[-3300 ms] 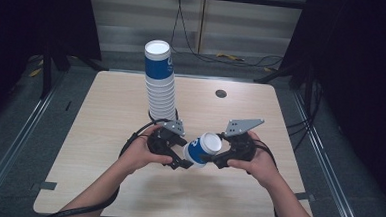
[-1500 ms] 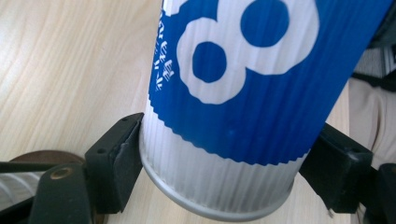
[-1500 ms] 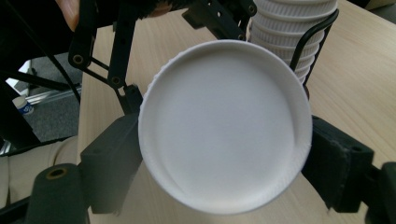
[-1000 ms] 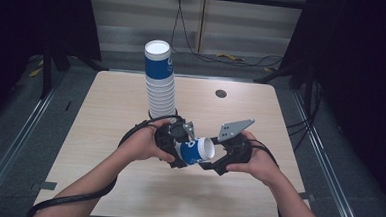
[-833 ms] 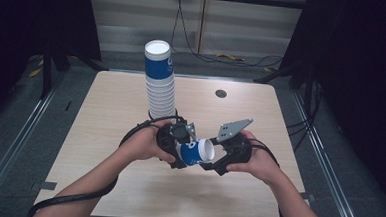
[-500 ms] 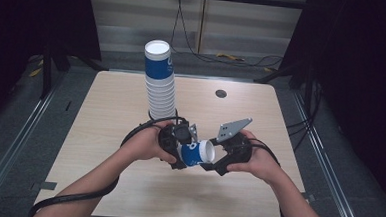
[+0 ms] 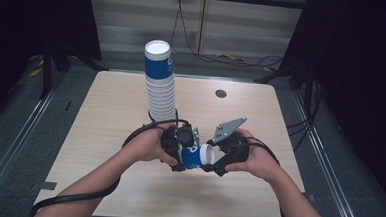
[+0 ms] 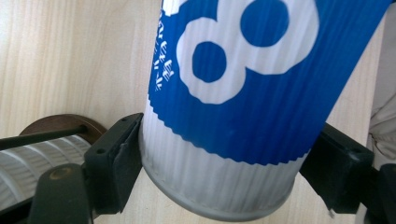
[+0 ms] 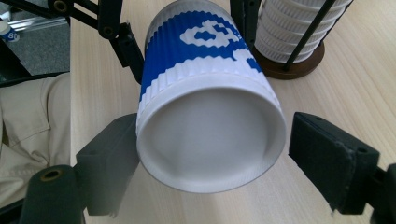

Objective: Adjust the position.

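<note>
- The ribbed paper cup (image 7: pixel 194 156), blue band with white print and white ends, lies sideways above the pale wood-grain table (image 7: pixel 106 109).
- The left hand-held gripper (image 7: pixel 180 153) pinches the cup's sides.
- The right hand-held gripper (image 7: pixel 214 161) is spread around its white end.
- A tall stack of cups (image 7: pixel 160 82) stands just behind.

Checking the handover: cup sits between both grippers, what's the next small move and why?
Probably close the right gripper on the cup. Its jaws flank the cup's closed white end, one touching, the other apart, while the left gripper already clamps the cup's other end, so the cup is lined up for a second grip.
</note>
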